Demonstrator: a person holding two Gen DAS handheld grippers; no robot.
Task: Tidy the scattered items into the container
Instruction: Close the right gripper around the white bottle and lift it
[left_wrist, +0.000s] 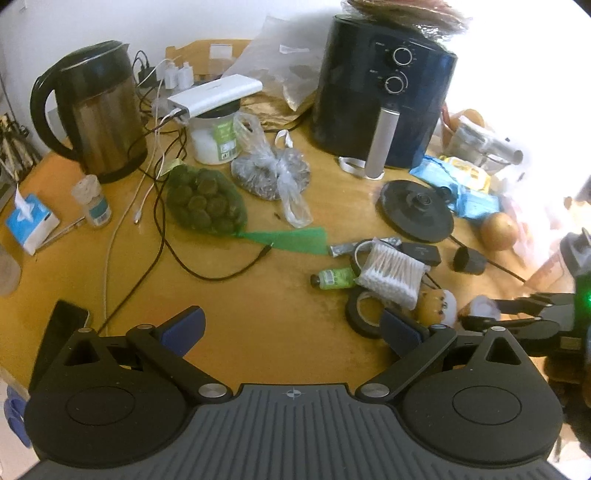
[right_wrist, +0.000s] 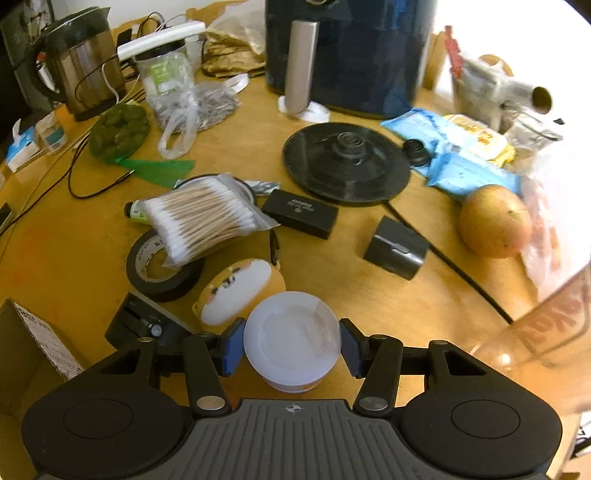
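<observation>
The left gripper (left_wrist: 291, 332) hangs with its jaws spread wide over bare wood near the table's (left_wrist: 258, 314) front edge, holding nothing. The right gripper (right_wrist: 291, 345) has its 2 blue pads against the sides of a small round white tub (right_wrist: 291, 339); whether the tub is lifted off the wood I cannot tell. From the left edge sit a steel kettle (right_wrist: 81, 62), a green net of dark balls (right_wrist: 118, 129), a bag of cotton swabs (right_wrist: 207, 218) lying across a roll of black tape (right_wrist: 162, 277), a flat black case (right_wrist: 301, 212), the kettle's round base (right_wrist: 347, 162), a black block (right_wrist: 397, 247) and an apple (right_wrist: 495, 221). A dark air fryer (right_wrist: 351, 55) stands at the back, and a clear container (right_wrist: 546, 325) fills the right edge
</observation>
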